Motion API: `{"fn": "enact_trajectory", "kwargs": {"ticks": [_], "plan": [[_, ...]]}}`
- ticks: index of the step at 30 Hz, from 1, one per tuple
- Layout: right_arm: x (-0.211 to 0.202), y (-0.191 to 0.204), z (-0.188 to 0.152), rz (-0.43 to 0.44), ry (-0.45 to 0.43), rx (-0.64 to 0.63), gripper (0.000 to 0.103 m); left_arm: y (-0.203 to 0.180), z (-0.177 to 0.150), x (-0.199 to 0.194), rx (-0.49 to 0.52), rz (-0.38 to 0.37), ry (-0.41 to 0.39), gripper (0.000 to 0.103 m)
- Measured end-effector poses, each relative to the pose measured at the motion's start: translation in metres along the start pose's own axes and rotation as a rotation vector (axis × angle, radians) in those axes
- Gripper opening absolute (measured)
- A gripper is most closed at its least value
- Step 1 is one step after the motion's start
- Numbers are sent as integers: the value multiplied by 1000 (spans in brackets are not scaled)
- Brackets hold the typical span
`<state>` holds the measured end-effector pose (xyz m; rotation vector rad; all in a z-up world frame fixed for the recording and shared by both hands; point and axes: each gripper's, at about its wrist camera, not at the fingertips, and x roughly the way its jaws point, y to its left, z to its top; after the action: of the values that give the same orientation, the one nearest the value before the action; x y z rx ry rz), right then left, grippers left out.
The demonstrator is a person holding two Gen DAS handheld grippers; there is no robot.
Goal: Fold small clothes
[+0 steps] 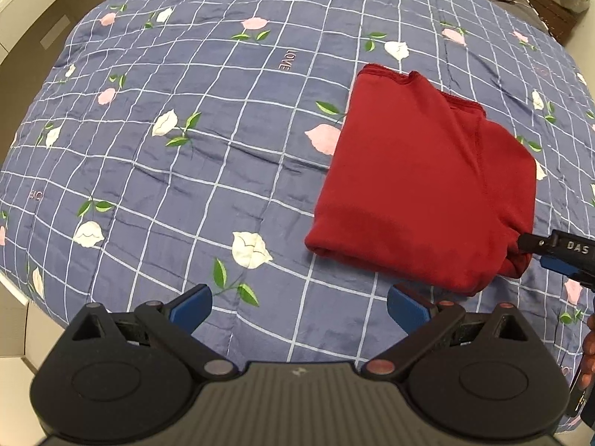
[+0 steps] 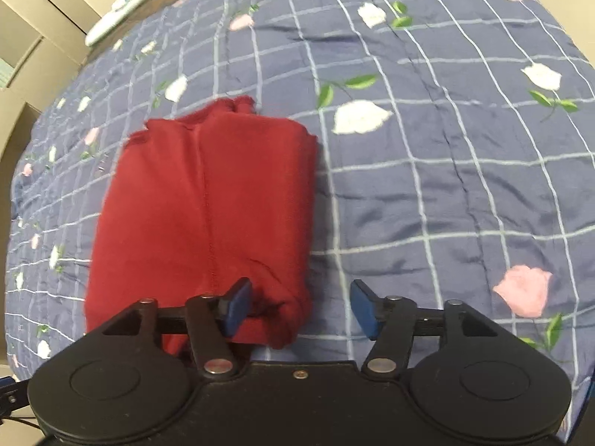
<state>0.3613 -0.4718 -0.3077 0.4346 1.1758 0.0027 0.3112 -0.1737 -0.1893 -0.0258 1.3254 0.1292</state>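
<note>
Red garment (image 1: 416, 186) folded into a thick rectangle on the bed's floral quilt (image 1: 208, 119), long axis running away from the right claw (image 2: 301, 308). Right claw released, jaws spread around the near right corner of the bundle, one blue pad against the cloth, the other over bare quilt. Left claw (image 1: 299, 306) released too, holding nothing, garment lying ahead and to its right. Right claw plainly nearer; likely the one for any next tuck.
</note>
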Motion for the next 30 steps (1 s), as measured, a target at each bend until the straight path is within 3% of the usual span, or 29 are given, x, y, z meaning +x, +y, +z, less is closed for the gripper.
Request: {"fn": "enact_trajectory", "kwargs": {"ticks": [5,9,14,19,26,30], "plan": [[3,15,-4,65,2,-37,80,-4,7,3,12,1,10,102],[16,26,-13,54,49,-86,85,-8,12,6,28,-1,16,102],[32,16,-20,-27,116,-102,94,-12,17,15,37,0,37,102],[31,0,-20,3,129,-42,102,-15,20,24,47,-8,55,102],[27,-19,-22,68,164,77,102,-11,27,37,26,-40,82,102],[27,-33,-26,24,183,109,102,-4,31,44,4,-37,101,102]]}}
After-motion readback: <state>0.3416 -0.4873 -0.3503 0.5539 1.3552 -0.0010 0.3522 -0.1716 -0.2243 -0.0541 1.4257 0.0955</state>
